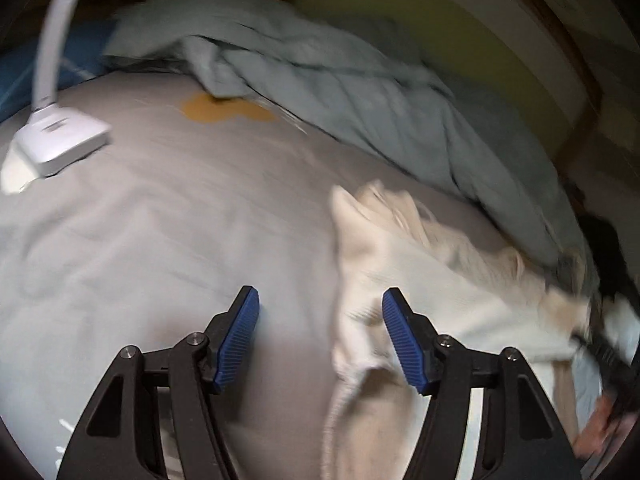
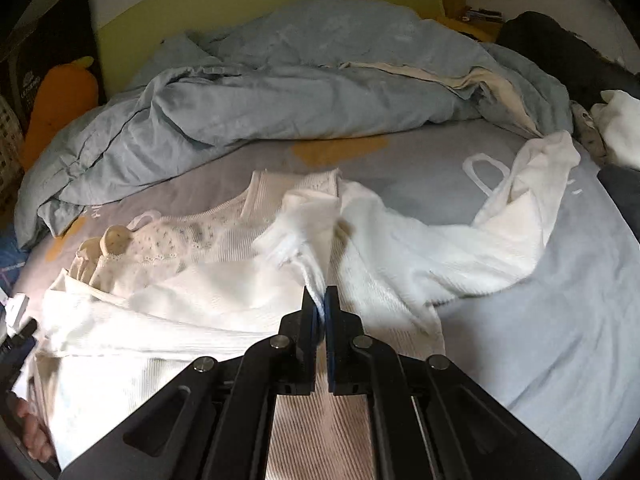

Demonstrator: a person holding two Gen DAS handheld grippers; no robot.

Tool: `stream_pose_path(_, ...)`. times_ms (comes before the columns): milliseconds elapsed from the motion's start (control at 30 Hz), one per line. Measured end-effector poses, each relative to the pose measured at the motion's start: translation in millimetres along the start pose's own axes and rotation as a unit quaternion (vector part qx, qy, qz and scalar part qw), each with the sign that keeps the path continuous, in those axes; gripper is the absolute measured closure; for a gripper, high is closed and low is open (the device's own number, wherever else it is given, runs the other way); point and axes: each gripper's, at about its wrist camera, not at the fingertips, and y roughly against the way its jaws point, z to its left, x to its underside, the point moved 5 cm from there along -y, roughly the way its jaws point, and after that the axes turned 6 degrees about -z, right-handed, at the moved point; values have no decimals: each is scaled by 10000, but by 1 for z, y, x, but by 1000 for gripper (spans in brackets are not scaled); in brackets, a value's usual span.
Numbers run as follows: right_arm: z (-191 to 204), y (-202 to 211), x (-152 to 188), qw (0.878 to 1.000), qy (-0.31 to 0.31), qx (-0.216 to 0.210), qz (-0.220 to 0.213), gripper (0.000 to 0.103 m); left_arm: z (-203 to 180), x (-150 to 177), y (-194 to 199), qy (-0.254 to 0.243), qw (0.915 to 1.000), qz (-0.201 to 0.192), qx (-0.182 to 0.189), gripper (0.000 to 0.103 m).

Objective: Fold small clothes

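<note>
A small white ribbed garment (image 2: 224, 280) lies rumpled on the grey bed sheet (image 2: 540, 320). My right gripper (image 2: 323, 300) is shut on a fold of this garment and holds its edge up. In the left wrist view the same garment (image 1: 420, 280) appears cream and blurred at the right. My left gripper (image 1: 320, 320) is open and empty above the sheet (image 1: 160, 220), with its right finger (image 1: 404, 340) next to the garment's edge. A second white piece (image 2: 532, 176) lies at the far right of the sheet.
A crumpled light blue duvet (image 2: 260, 92) lies across the back of the bed. A white lamp base (image 1: 56, 144) with a curved neck sits at the left. An orange plush (image 2: 60, 100) leans at the back left. More white clothes (image 2: 620, 128) are at the far right.
</note>
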Motion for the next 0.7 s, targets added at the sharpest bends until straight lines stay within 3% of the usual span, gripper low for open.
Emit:
stream_pose_path(100, 14, 30, -28, 9952, -64, -570, -799, 101, -18, 8, -6, -309, 9983, 279, 413, 42)
stream_pose_path(167, 11, 50, -33, 9903, -8, -560, -1269, 101, -20, 14, -11, -92, 9936, 636, 924, 41)
stream_pose_path(233, 4, 39, -24, 9964, 138, 22, -835, 101, -16, 16, -15, -16, 9951, 690, 708, 59)
stream_pose_path(267, -3, 26, -14, 9989, 108, 231, -405, 101, -14, 16, -16, 8, 9962, 665, 567, 79)
stream_pose_path(300, -13, 11, 3, 9994, -94, 293, 131, 101, -12, 15, -16, 96, 9961, 666, 576, 91)
stream_pose_path(367, -30, -3, 27, 9959, -589, 253, 639, 100, -8, 13, -12, 230, 9960, 579, 647, 94)
stream_pose_path(467, -47, -5, 37, 9920, -1105, 28, 618, 91, -4, 7, 2, 152, 9988, 219, 405, 95)
stream_pose_path(533, -52, -3, 30, 9916, -1198, -87, 483, 76, -2, 3, 8, -27, 10000, 24, 33, 93)
stream_pose_path(567, -53, -1, 21, 9926, -1156, -130, 362, 71, 2, -1, 12, -116, 9996, -81, -253, 87)
stream_pose_path(600, -55, 3, 15, 9938, -1079, -112, 253, 59, 4, -3, 13, -172, 9993, -67, -317, 59)
stream_pose_path(633, -57, 4, 7, 9949, -998, -90, 124, 53, 3, -6, 13, -179, 9997, -28, -159, 41)
stream_pose_path(700, -58, 2, -13, 9972, -729, -177, -58, 53, 1, -19, 14, -33, 9992, -36, 392, 41)
